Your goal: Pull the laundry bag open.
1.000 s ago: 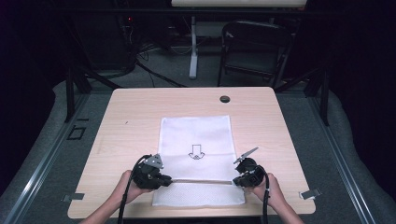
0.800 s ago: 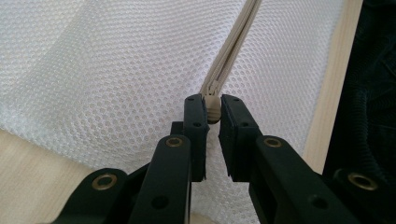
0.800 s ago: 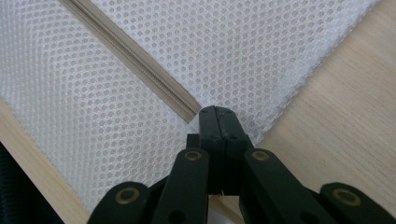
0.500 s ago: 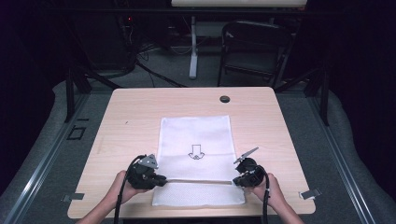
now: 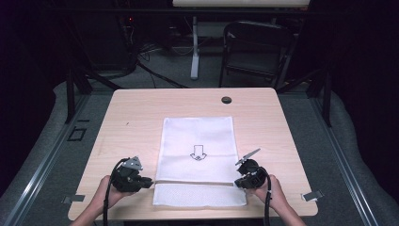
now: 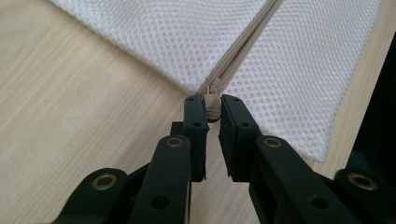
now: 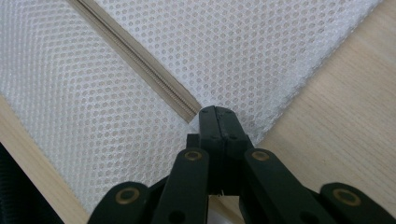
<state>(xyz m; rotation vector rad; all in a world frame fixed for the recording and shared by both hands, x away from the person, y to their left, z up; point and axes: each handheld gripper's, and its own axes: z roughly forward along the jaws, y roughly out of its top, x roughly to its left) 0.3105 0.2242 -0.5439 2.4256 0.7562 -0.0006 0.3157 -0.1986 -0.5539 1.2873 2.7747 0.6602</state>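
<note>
Left gripper: seen at lower left of the high view; jaws are closed on the zipper pull at the bag's left edge, shown centre frame in the left gripper view.
Right gripper: seen at lower right of the high view; jaws are pressed together on the bag's right edge at the zipper's end.
Change: the left gripper has been shifted leftward since the earlier frames, from over the bag to its left edge; the right gripper has been kept in place.
Mesh laundry bag: white, laid flat at centre of the table; zipper runs across its lower part.
Marking: a downward arrow outline is printed mid-bag; no words can be read.
Surroundings: a small dark round object is set on the table at upper centre; a chair is seen beyond.
</note>
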